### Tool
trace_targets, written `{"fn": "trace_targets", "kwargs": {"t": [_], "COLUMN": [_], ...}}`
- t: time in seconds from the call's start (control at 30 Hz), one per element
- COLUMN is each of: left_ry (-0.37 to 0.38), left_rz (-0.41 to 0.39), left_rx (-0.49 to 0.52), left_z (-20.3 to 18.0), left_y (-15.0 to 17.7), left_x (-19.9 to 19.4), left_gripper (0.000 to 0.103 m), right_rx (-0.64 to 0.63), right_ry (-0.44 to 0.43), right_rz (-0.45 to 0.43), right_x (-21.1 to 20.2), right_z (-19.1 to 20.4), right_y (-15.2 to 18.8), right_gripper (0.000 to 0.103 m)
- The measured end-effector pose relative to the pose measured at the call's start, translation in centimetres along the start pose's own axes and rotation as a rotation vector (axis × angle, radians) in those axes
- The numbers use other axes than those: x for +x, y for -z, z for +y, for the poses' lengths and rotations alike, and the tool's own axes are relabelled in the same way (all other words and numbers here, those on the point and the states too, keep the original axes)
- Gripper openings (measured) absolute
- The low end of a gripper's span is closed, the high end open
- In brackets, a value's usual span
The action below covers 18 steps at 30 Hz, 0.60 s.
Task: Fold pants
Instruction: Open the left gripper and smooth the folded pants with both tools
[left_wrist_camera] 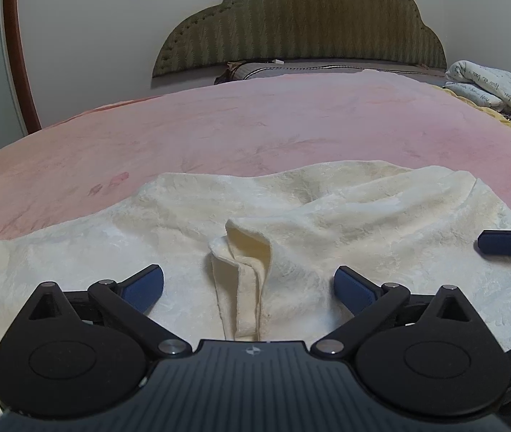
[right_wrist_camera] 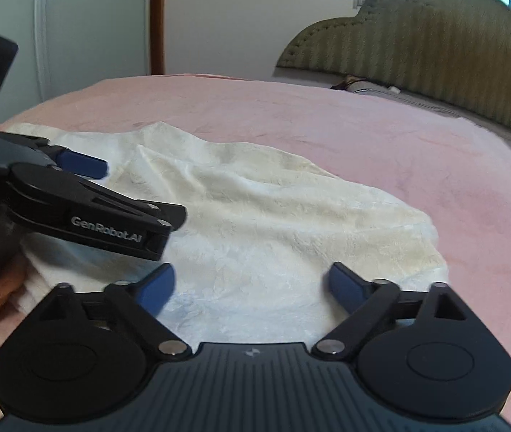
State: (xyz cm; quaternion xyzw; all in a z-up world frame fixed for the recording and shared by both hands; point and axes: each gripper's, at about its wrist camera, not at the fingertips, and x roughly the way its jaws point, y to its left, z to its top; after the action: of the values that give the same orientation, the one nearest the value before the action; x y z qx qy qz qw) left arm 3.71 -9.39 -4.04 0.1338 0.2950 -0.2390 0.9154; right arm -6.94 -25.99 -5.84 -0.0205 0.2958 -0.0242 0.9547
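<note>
Inspecting pants (left_wrist_camera: 327, 216) rumpled on pink bed (left_wrist_camera: 255, 126) | we judge them soft, light, plush | left gripper (left_wrist_camera: 249, 288) and right gripper (right_wrist_camera: 250, 286) spread wide, empty | grip raised fold (left_wrist_camera: 244, 252).

Pants (left_wrist_camera: 327, 216): cream plush cloth, crushed fleecy nap, faint sheen. Blanket (left_wrist_camera: 219, 126) under them: pink, soft, matt fleece. Left gripper (left_wrist_camera: 249, 286) and right gripper (right_wrist_camera: 250, 286): matt black plastic, blue rubbery pads (left_wrist_camera: 143, 288), shiny metal pins. Headboard (left_wrist_camera: 302, 21), upper frame: olive ribbed upholstery.
</note>
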Motion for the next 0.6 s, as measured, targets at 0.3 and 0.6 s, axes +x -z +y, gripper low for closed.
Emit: {"fn": "trace_targets", "kwargs": {"t": [0.3,0.6], "left_ry": [0.003,0.009], "left_rz": [-0.006,-0.012], "left_rx": [-0.008,-0.023], "left_z": [0.13,0.21], "left_y": [0.17,0.32], "left_x": [0.07,0.06], "left_gripper": [0.103,0.103], "right_rx": [0.021,0.031], "right_ry": [0.002,-0.003], "right_rz": [0.004,0.004], "right_x": [0.46,0.46], "right_z": [-0.23,-0.33], "right_y": [-0.12,-0.17], "right_gripper": [0.103,0.103]}}
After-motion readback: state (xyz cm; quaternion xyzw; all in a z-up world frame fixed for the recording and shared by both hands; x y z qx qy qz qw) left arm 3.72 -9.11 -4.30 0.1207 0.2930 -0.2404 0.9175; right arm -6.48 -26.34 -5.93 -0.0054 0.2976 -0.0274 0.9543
